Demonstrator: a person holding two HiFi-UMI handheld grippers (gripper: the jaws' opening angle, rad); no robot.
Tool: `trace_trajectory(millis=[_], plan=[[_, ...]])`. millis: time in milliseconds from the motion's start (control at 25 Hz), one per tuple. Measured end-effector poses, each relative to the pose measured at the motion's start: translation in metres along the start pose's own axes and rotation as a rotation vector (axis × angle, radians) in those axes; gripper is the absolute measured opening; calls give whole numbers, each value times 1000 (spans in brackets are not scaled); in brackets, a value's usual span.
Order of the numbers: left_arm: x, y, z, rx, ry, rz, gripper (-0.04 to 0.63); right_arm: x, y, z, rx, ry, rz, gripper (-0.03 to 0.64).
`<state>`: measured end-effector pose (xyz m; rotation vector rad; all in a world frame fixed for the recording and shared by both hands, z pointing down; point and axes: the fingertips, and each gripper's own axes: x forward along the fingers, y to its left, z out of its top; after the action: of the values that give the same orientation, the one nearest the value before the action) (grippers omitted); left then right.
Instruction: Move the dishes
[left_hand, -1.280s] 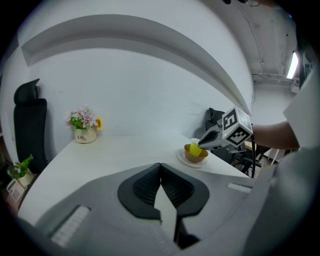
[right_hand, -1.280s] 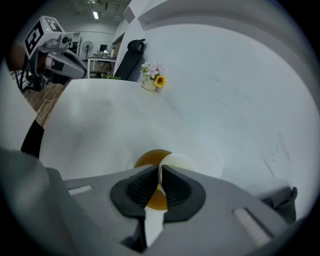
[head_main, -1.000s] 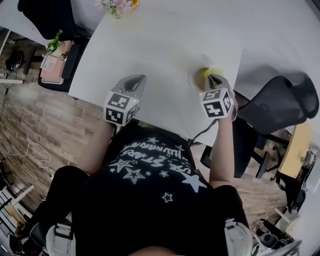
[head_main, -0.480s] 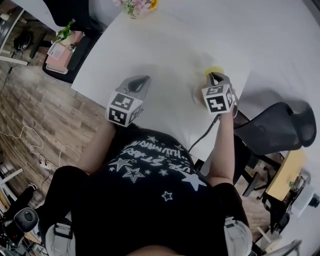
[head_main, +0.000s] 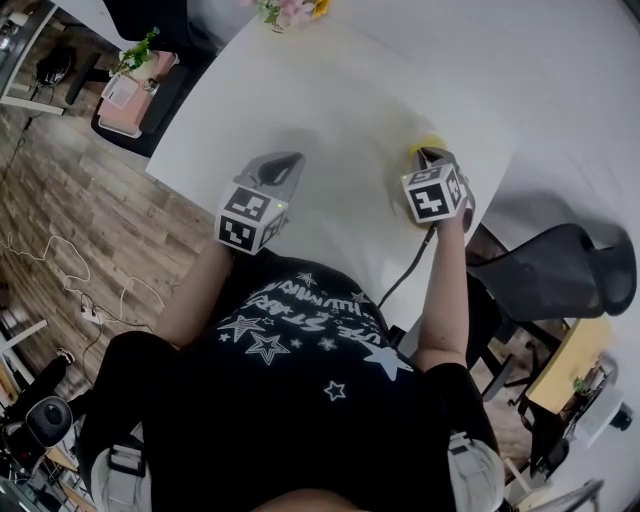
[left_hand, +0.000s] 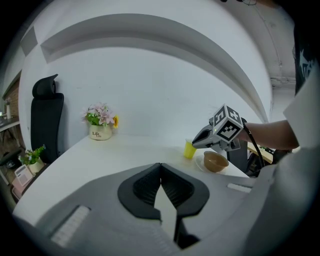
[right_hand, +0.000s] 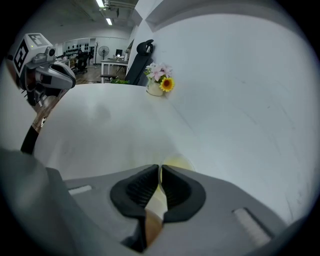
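Note:
A brown bowl (left_hand: 216, 161) rests on a white saucer (left_hand: 206, 166) near the table's right edge, with a yellow cup (left_hand: 189, 149) just beyond it. My right gripper (left_hand: 199, 142) hangs over the bowl, tilted down, its tips beside the cup. In the right gripper view its jaws (right_hand: 160, 168) are closed to a thin slit; the cup's rim (right_hand: 176, 161) shows past them and brown below. From the head view the right gripper (head_main: 428, 156) hides the bowl and only the cup (head_main: 432, 142) peeks out. My left gripper (head_main: 283, 163) is shut and empty over bare table.
A white flower pot (left_hand: 101, 131) stands at the table's (head_main: 330, 90) far corner. Black office chairs are at the right (head_main: 560, 270) and the far left (left_hand: 46, 115). Wood floor with cables lies to the left of the table.
The right gripper has moved forward and lower toward the cup. The left gripper has drifted slightly. The head camera has shifted, showing more floor at the left.

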<state>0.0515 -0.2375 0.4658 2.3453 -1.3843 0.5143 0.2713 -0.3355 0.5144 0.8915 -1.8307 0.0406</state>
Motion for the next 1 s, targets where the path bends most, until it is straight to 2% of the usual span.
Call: trace_trajectory(millis=[200,280,360,720,1000], plan=[[1,-1,0,-5,2,-4,11,2,2,1,13,-11,9,26],[2,-2,-1,-3,2,-11,11,0,3,3,17,-22,9,81],[1,-1,-2,0,4,-17,11,-6,4,5,16,-34,1,109],[-2,-7,12,50,-22,-80,11,-51,4,-4,75,-61,-89,109],[-11,-14,1,108,15,-134,11,-61,50,-42,129,-2,-82,110]])
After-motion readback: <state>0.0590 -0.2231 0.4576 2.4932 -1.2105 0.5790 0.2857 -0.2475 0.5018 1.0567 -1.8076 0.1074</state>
